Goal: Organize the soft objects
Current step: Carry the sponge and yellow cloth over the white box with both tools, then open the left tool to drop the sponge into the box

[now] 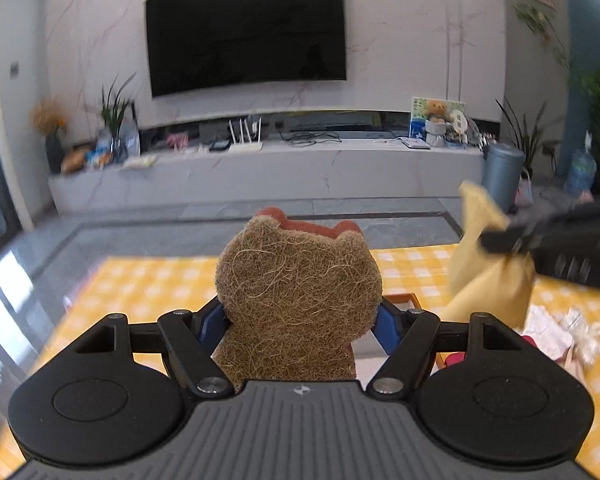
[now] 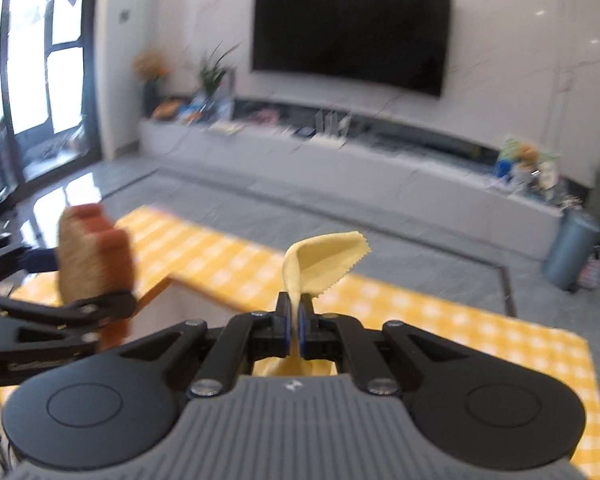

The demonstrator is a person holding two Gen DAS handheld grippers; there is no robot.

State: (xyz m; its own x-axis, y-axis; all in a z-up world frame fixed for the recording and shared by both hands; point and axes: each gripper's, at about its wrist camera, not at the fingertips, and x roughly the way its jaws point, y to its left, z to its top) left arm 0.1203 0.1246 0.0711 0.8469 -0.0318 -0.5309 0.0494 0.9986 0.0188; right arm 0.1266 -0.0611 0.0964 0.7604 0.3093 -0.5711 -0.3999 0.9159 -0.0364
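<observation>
Sponge, left wrist view: bear-shaped sponge (image 1: pixel 298 300), brown fibre face toward the camera and an orange layer behind, stands upright between the blue pads of the left gripper (image 1: pixel 300 322), which clamps it at both sides with jaws set wide.
Cloth, left wrist view: yellow cloth (image 1: pixel 488 264) hangs at the right edge, pinched by the dark fingers of the right gripper (image 1: pixel 512 240), blurred.
Table, left wrist view: yellow checked tablecloth (image 1: pixel 148 288) spreads below both grippers; crumpled white and pink items (image 1: pixel 552 336) lie on it at right.
Room, left wrist view: wall television (image 1: pixel 246 32) hangs above a long white console (image 1: pixel 268 168); a grey bin (image 1: pixel 502 170) stands at its right end.
Cloth, right wrist view: right gripper (image 2: pixel 295 320) is closed tight on the cloth (image 2: pixel 324 256), which rises from between the pads and folds over to the right, its edge zigzag-cut.
Sponge, right wrist view: sponge (image 2: pixel 92 256) appears at left, side-on, held up above the tablecloth (image 2: pixel 420 312) by the left gripper (image 2: pixel 80 280).
Room, right wrist view: television (image 2: pixel 350 32), console (image 2: pixel 340 160) and bin (image 2: pixel 572 252) show blurred beyond the table; tall window (image 2: pixel 44 48) at left.
</observation>
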